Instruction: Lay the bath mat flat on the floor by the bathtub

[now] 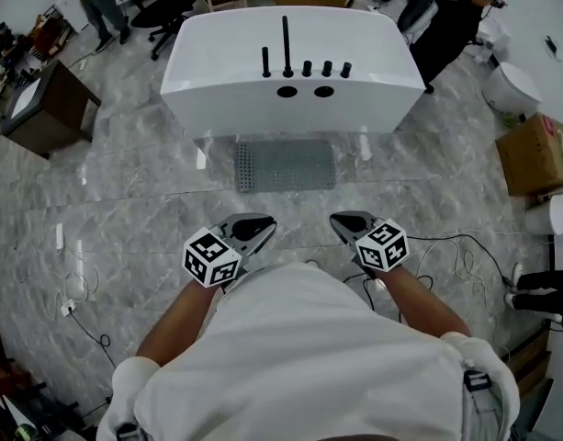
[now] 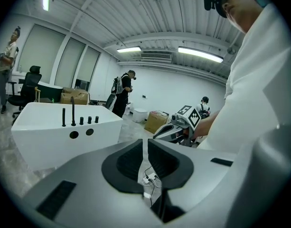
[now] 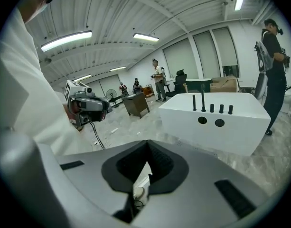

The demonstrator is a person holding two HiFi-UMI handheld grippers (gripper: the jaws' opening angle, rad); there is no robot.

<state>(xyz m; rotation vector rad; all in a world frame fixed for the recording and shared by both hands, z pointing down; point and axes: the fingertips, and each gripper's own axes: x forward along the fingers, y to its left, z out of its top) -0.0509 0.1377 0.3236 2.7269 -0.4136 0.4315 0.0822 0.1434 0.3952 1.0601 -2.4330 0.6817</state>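
Observation:
The grey bath mat (image 1: 285,164) lies flat on the marble floor, right against the front of the white bathtub (image 1: 290,62). Both grippers are held close to the person's body, well short of the mat. My left gripper (image 1: 263,223) is shut with nothing in it; its black pads (image 2: 131,158) nearly meet. My right gripper (image 1: 341,220) is likewise shut and empty, with its tips together (image 3: 146,142). Each gripper view looks across at the tub (image 2: 50,137) (image 3: 216,122) and at the other gripper (image 2: 176,129) (image 3: 88,106).
A brown cabinet (image 1: 47,108) stands at the left and a cardboard box (image 1: 534,154) at the right. Cables trail over the floor on the right (image 1: 446,255) and left (image 1: 74,292). People and office chairs are behind the tub.

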